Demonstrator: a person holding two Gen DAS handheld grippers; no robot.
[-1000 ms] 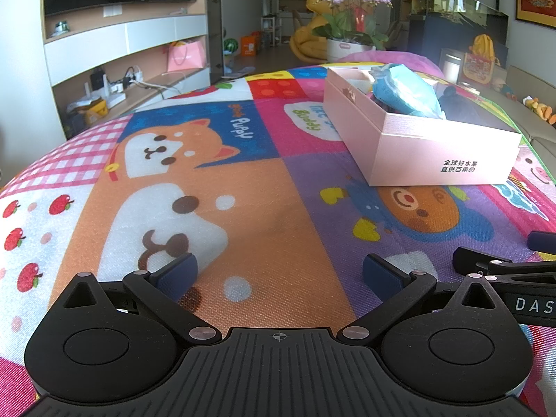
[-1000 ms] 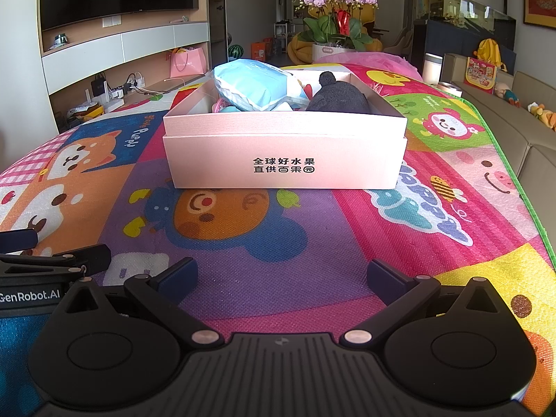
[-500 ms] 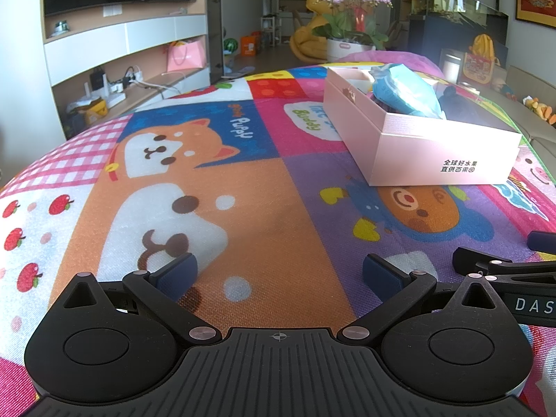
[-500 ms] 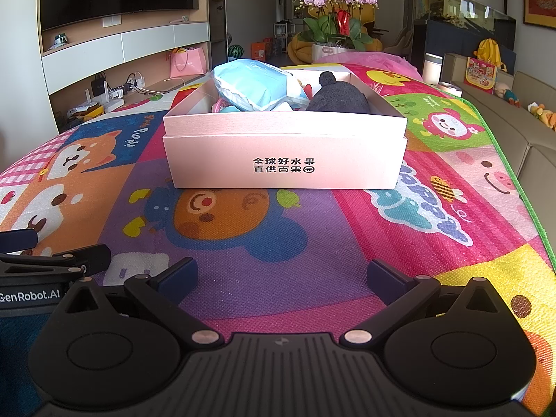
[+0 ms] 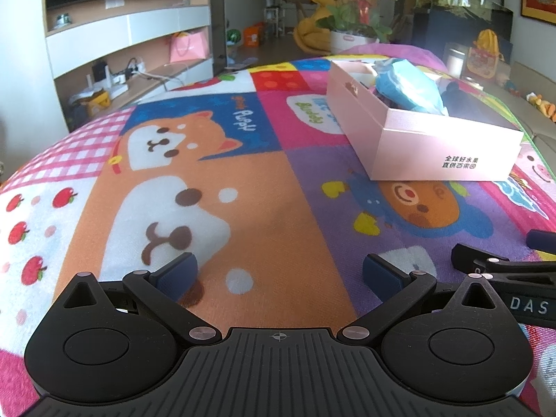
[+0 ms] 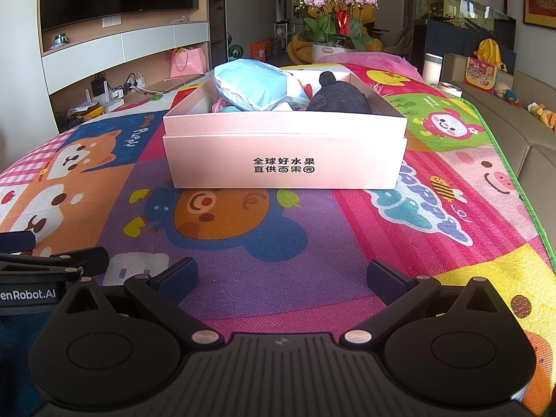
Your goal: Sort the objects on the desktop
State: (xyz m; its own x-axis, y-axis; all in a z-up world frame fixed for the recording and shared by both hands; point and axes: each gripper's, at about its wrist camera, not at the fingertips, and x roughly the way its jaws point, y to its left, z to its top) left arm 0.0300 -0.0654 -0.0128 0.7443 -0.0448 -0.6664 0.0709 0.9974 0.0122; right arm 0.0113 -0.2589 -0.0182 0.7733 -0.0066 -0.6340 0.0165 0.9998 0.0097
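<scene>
Nothing has moved in the last second: both grippers [image 5: 279, 272] [image 6: 281, 276] stay wide and empty, the box [image 6: 285, 160] apparently full, so sorting looks finished.

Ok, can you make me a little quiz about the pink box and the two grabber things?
1. True or false: the left gripper is shut on a toy.
2. What rises highest out of the pink box? A) blue packet B) a red ball C) a banana
3. Fill in: the right gripper hovers over the colourful cartoon ____.

Key: 1 false, both grippers are open and hold nothing. 2 A; a dark plush toy sits beside it. 3 mat.
</scene>
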